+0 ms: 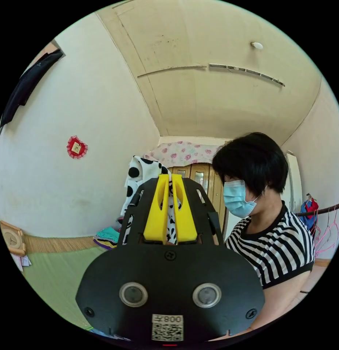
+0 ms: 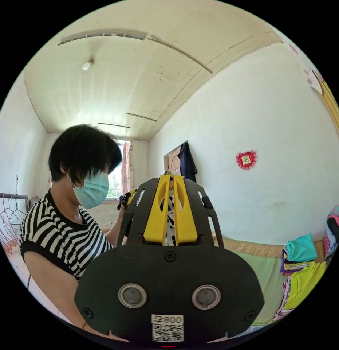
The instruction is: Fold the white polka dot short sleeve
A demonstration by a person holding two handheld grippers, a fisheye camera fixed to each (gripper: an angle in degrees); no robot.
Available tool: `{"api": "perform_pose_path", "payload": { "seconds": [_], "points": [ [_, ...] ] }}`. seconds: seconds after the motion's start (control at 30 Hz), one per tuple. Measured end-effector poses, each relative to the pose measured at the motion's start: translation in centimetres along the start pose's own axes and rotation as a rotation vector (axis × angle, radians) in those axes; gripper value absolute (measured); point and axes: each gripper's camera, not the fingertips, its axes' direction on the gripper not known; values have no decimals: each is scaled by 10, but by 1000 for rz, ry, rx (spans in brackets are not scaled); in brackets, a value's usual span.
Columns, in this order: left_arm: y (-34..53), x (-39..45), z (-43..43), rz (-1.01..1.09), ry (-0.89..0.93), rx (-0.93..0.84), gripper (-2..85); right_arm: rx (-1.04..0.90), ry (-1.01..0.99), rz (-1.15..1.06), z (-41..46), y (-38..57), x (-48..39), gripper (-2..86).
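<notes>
The white short sleeve with black polka dots (image 1: 140, 173) is held up in the air. In the left gripper view my left gripper (image 1: 170, 178) has its yellow jaws shut on the cloth, which bunches above and left of the jaws and hangs down between them. In the right gripper view my right gripper (image 2: 172, 179) is also shut on the same dotted cloth (image 2: 170, 215), a strip of it showing between the yellow jaws. The other gripper (image 2: 130, 198) shows just left of the jaws, near the person's hand.
A person in a black-and-white striped top (image 1: 275, 244) stands close beside both grippers. A green mat (image 1: 56, 277) lies below. Folded coloured clothes (image 2: 302, 262) are piled by the wall. Hangers (image 1: 327, 233) on a rail hang behind the person.
</notes>
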Motion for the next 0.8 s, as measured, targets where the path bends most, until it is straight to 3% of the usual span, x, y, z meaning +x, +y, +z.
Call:
{"api": "perform_pose_path", "payload": {
  "seconds": [0.3, 0.53, 0.8],
  "points": [
    [-3, 25, -11, 111, -71, 6, 10, -11, 16, -49, 29, -15, -18, 12],
    [-2, -25, 16, 47, -106, -16, 10, -48, 74, -38, 78, -28, 18, 11],
    [1, -156, 88, -68, -294, -156, 12, -213, 190, 106, 213, -32, 181, 11]
  ]
}}
